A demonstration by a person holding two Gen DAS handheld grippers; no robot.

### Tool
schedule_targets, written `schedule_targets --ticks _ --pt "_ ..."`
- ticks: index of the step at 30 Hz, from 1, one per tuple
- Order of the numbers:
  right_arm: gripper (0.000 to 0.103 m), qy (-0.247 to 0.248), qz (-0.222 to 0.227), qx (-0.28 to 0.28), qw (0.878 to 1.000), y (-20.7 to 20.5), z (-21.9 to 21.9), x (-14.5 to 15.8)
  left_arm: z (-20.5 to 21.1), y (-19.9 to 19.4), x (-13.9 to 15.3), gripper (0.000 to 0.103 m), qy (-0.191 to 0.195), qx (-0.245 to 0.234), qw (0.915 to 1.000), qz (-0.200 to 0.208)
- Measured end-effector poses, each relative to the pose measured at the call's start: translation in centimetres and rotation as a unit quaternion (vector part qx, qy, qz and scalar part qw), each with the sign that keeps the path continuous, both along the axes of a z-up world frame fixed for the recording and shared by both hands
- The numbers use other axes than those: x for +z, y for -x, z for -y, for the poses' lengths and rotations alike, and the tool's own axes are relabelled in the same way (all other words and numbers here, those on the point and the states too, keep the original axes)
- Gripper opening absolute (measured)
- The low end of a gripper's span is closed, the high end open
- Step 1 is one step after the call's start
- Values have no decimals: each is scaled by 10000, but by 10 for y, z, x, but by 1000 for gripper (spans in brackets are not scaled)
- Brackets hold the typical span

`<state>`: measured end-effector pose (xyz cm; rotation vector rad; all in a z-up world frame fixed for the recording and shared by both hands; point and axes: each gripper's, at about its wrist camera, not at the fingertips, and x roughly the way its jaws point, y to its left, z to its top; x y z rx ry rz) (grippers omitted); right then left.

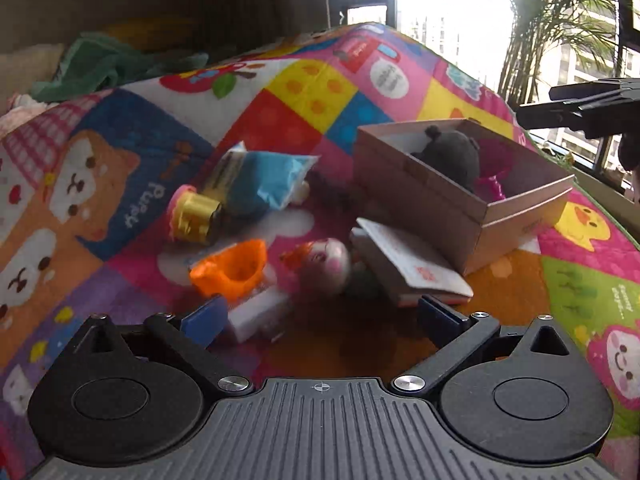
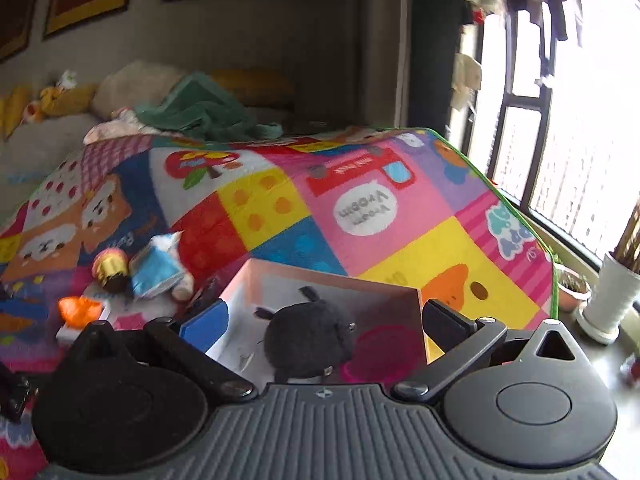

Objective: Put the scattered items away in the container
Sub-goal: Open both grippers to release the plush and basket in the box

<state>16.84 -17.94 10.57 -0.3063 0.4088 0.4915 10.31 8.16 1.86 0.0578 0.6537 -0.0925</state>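
Observation:
A cardboard box (image 1: pixel 472 200) sits on a colourful play mat and holds a black plush toy (image 1: pixel 452 156) and a pink item (image 1: pixel 494 184). Scattered on the mat in front of it lie a blue packet (image 1: pixel 260 180), a gold-and-pink cup (image 1: pixel 192 216), an orange toy (image 1: pixel 232 268), a round pink-and-silver toy (image 1: pixel 324 264), a white block (image 1: pixel 260 316) and a small booklet (image 1: pixel 412 264). My left gripper (image 1: pixel 320 320) is open and empty, just short of the round toy. My right gripper (image 2: pixel 324 324) is open and empty above the box (image 2: pixel 248 280), over the black plush (image 2: pixel 308 340).
The mat (image 2: pixel 360 200) covers a bed with a green cloth (image 2: pixel 200 112) and pillows at the far end. A window and potted plants (image 2: pixel 612 292) are on the right. The right gripper's body shows at the upper right of the left wrist view (image 1: pixel 588 108).

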Motion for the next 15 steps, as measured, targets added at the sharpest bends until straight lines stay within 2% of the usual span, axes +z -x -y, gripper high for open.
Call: schedule_targets --ticks 3,6,8,12,14,15 --pt "101 510 86 740 9959 42 -39 -22 -21 13 -11 103 96 455 9988 -146" --pt "77 1047 57 1251 9866 71 -78 -45 -42 21 -21 103 377 1011 9939 -235" --pt "67 1488 219 1360 9792 84 -105 -63 -51 26 -20 103 669 1173 9907 -155" --pt "55 1947 366 1355 9708 83 -145 -88 -50 28 -19 103 670 1287 9894 -67" --pt "43 2065 307 1230 9702 75 -155 -95 -47 29 -18 103 622 1215 9906 -44" --pt "30 2093 252 1149 9707 70 -157 -97 -47 29 -19 103 608 1192 9910 -37"
